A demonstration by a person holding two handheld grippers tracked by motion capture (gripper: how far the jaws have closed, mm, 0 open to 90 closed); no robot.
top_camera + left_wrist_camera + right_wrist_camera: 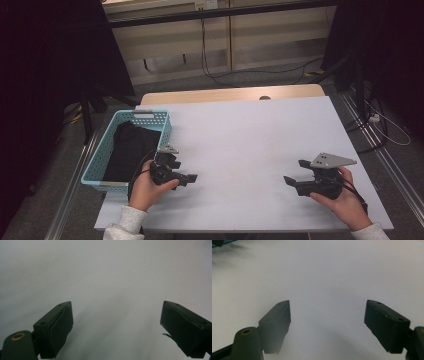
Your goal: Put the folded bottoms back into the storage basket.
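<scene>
Left gripper and right gripper, jaws spread and empty, over the white tabletop; basket holding black cloth beside left.

basket: light blue perforated plastic, rectangular, upright | position: table's left edge, about 9 o'clock from table centre | contents: black cloth, crumpled, lying inside, covering most of the floor

The left tongs, held low in the person's left hand, point toward the right with jaws spread wide and nothing between them. The right tongs, gripped in the right hand, point left, jaws likewise apart and empty.
</scene>
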